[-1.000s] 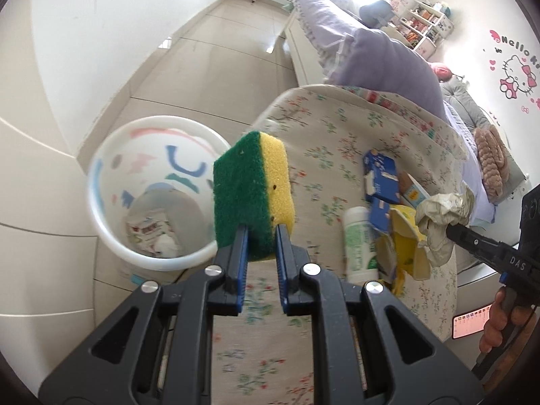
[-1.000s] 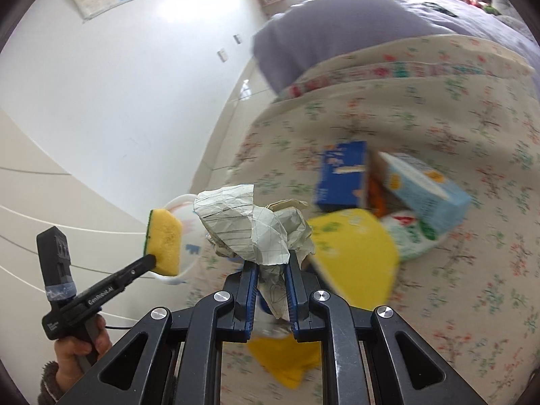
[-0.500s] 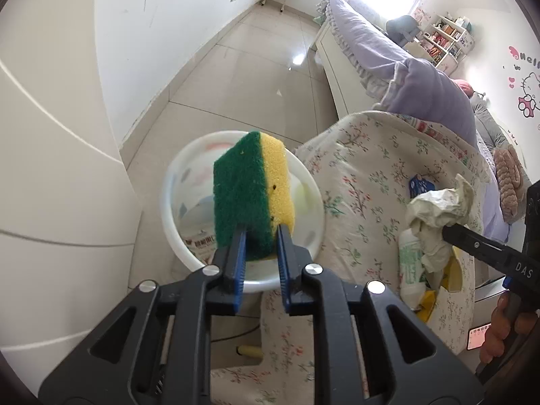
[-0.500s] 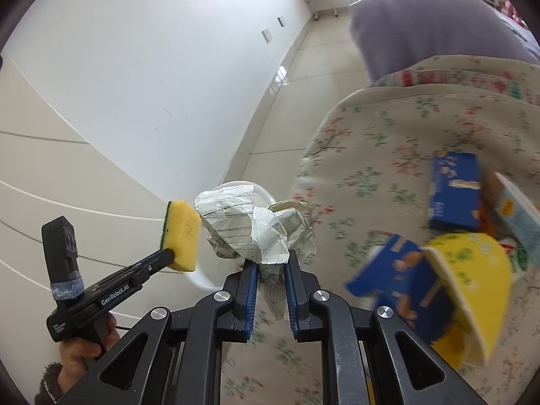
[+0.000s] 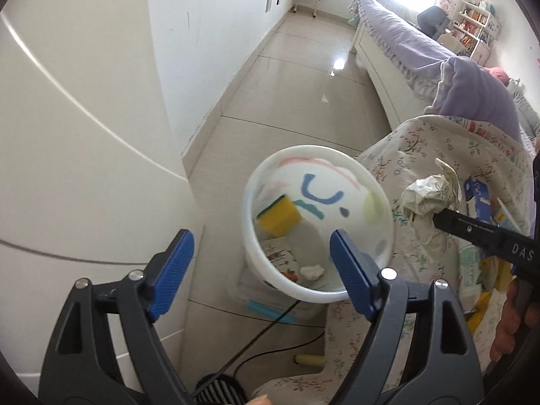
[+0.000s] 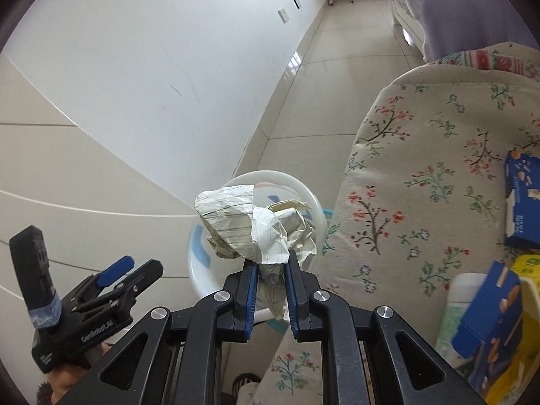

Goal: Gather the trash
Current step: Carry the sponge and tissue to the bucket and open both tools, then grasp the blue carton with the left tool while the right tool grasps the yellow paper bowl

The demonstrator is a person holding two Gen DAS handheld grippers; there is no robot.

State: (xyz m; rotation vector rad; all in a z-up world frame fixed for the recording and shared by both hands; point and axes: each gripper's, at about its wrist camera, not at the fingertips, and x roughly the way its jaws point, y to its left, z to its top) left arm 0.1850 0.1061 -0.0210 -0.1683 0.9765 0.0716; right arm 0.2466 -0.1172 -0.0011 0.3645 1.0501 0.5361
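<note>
A white bin (image 5: 381, 202) with coloured marks stands on the floor beside the flowered table. A yellow and green sponge (image 5: 278, 215) is inside it, blurred, falling clear of my left gripper (image 5: 261, 263). That gripper hangs above the bin's near rim, its jaws opening wide with nothing between them. My right gripper (image 6: 271, 290) is shut on a crumpled paper wad (image 6: 249, 226), held just above the bin (image 6: 195, 263) at its table side. In the left wrist view, the wad (image 5: 427, 195) hangs to the right of the bin.
The flowered tablecloth (image 6: 422, 155) carries blue boxes (image 6: 521, 202), a yellow packet and a white bottle (image 6: 459, 314). Wrappers (image 5: 280, 256) lie at the bin's bottom. A black cable (image 5: 270, 330) runs over the tiled floor. White wall panels stand left, a bed (image 5: 398, 37) beyond.
My left gripper has opened and the sponge has dropped into the bin. Both grippers moved from the table toward the bin, the right one carrying the paper wad.
</note>
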